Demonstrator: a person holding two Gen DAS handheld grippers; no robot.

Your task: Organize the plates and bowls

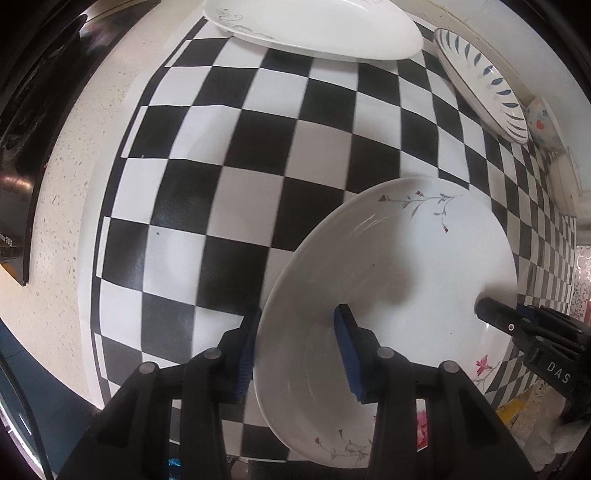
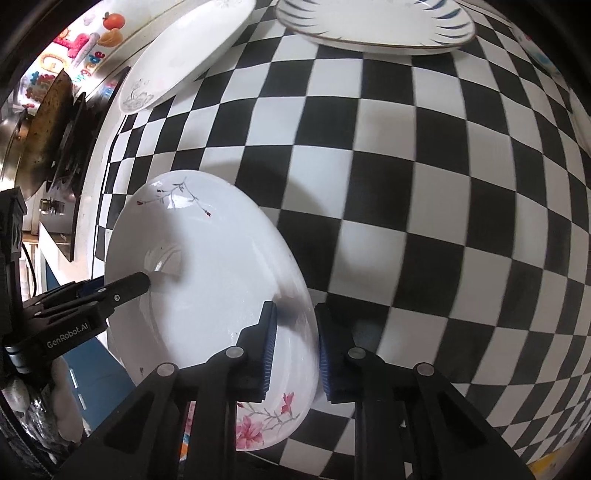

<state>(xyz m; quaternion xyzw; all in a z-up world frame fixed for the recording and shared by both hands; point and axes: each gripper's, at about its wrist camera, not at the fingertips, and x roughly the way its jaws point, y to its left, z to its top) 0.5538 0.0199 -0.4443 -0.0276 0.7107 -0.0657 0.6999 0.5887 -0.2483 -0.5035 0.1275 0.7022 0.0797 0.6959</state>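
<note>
Both the left claw [image 1: 297, 350] and right claw [image 2: 295, 350] seemingly pinch the floral plate's [image 1: 406, 266] opposite rims

Checkered mat [image 1: 229, 206], seemingly bearing plates [image 1: 310, 29].

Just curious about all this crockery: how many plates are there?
3: a white floral plate nearest the camera, a white oval grey-patterned plate at the far edge, a white blue-leaf-rimmed plate beside it. Others may hide off-frame.
</note>
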